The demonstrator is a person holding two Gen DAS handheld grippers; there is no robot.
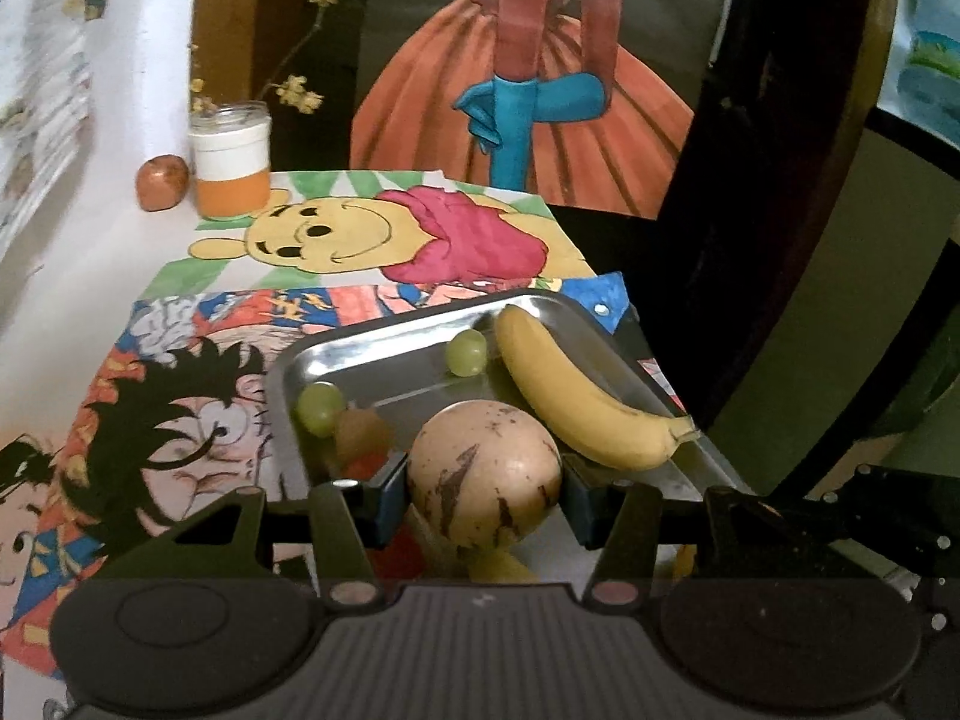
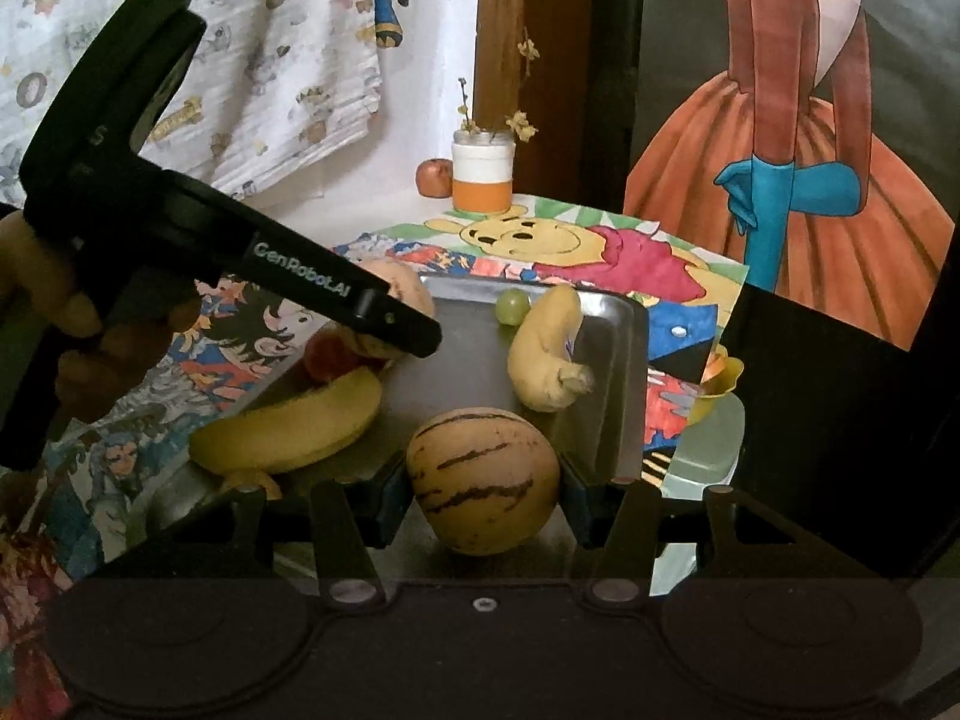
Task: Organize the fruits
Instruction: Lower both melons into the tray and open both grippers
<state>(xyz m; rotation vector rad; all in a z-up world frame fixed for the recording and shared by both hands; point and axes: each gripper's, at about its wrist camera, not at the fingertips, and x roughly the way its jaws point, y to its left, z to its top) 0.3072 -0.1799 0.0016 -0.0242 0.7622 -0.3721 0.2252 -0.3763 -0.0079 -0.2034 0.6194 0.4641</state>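
Striped melon point(image 2: 483, 480) in right jaws, over tray point(image 2: 624, 360).

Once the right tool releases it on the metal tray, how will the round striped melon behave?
The round, cream, brown-striped melon will probably roll, being nearly spherical on the smooth steel tray. Its skin looks smooth, so perhaps slippery. It looks firm: the right tool leaves no visible dent.

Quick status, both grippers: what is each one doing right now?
Left gripper: shut on a pale round striped fruit over the metal tray.
Right gripper: shut on a yellow striped melon.
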